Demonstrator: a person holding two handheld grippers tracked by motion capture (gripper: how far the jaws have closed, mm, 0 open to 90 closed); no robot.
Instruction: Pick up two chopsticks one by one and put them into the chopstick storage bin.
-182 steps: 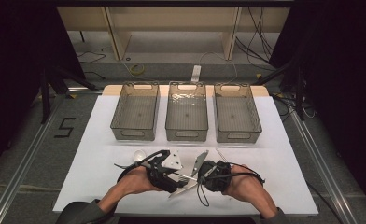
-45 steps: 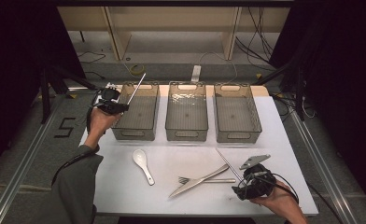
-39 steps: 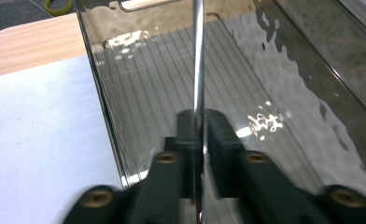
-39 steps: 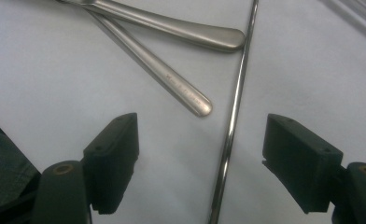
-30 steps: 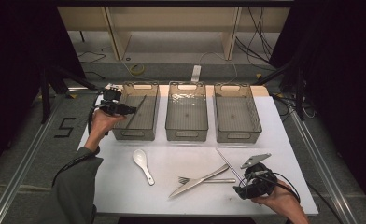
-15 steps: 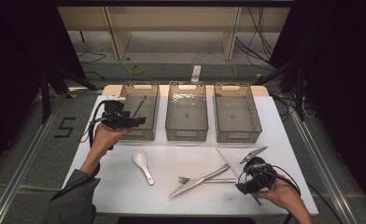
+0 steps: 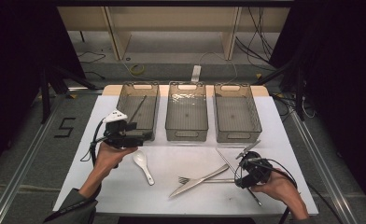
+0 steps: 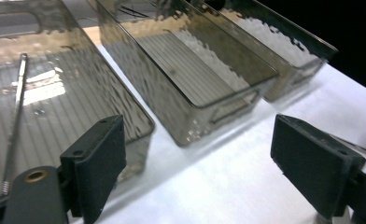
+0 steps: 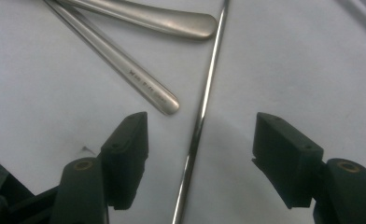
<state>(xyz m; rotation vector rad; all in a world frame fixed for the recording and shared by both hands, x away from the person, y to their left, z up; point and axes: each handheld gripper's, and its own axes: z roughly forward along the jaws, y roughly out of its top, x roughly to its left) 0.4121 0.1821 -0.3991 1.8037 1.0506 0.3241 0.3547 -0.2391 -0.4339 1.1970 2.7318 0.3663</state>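
A thin metal chopstick [image 7: 138,108] lies inside the left grey bin [image 7: 125,89]; the left gripper view shows this chopstick [image 8: 15,121] too. My left gripper [image 7: 144,135] hovers at that bin's front end. Its jaws have just been opening and are open and empty [image 8: 214,154]. At the front right, my right gripper [image 7: 243,176] points down at a second chopstick [image 7: 224,160] on the white table. Its jaws [image 9: 200,140] have just been closing, still open, with that chopstick [image 9: 208,88] between them, untouched.
A white spoon [image 7: 143,164] lies below the left hand. A fork [image 7: 186,179] and a knife [image 7: 204,177] lie crossed just left of the right gripper; the fork handle [image 9: 125,70] and knife handle [image 9: 162,18] lie ahead of its jaws. Middle bin [image 7: 186,88] and right bin [image 7: 237,88] stand empty.
The left gripper has drawn back from over the left bin toward the table's front, leaving the chopstick in the bin. The right gripper has barely shifted over its chopstick.
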